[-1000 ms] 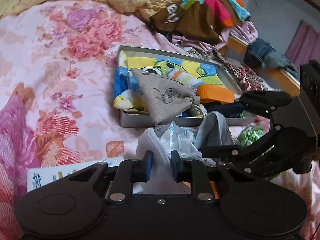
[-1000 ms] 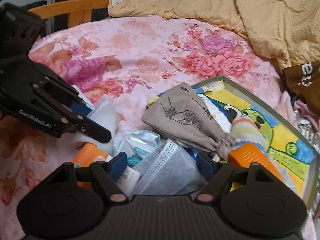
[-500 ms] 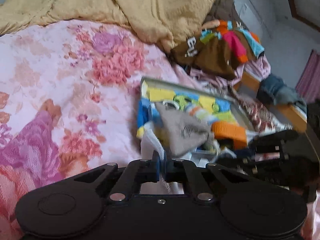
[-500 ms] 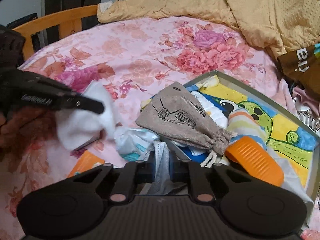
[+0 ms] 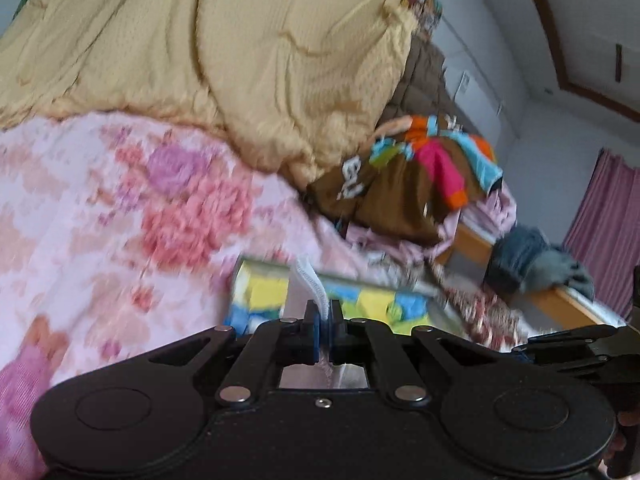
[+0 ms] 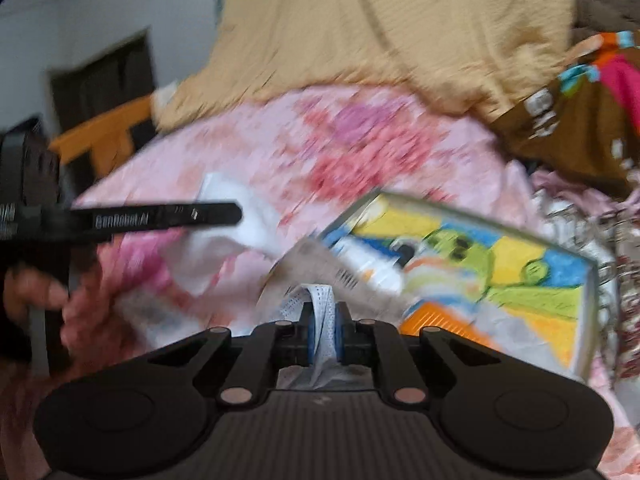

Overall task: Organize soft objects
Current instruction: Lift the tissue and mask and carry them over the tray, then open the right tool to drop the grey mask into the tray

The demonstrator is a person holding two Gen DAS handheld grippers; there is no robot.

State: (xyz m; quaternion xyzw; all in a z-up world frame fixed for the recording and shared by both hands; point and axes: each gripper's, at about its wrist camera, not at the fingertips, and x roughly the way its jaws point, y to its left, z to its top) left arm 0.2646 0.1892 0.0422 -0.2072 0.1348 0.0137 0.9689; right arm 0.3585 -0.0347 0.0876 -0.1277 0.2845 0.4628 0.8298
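Lower centre of the left wrist view, the left claw point(image 5: 325, 330) is pinching a thin white cloth point(image 5: 310, 280) tight between its pads, w/ the cloth's ribbed edge poking up past the tips. Same spot in the right wrist view: right claw point(image 6: 322, 334) is gripping a pale blue face mask point(image 6: 320, 300), folded strip bunching btwn the blue pads.

Both items are hanging clear of the floral bed point(image 5: 100, 208), so neither is being put away yet. Mid-right of the right view, the box point(image 6: 590, 280) w/ the cartoon cloth lining is already holding a grey pouch point(image 6: 316, 256) at its near corner and something orange point(image 6: 432, 316) (too blurry to say more).

Judging progress: partway. Box is part-filled; two soft things are in hand and still needing a home. Upper right of both views, a brown garment pile point(image 5: 392, 192) is looking untouched, maybe outside the job. Blur is hiding what else is lying loose on the bed.
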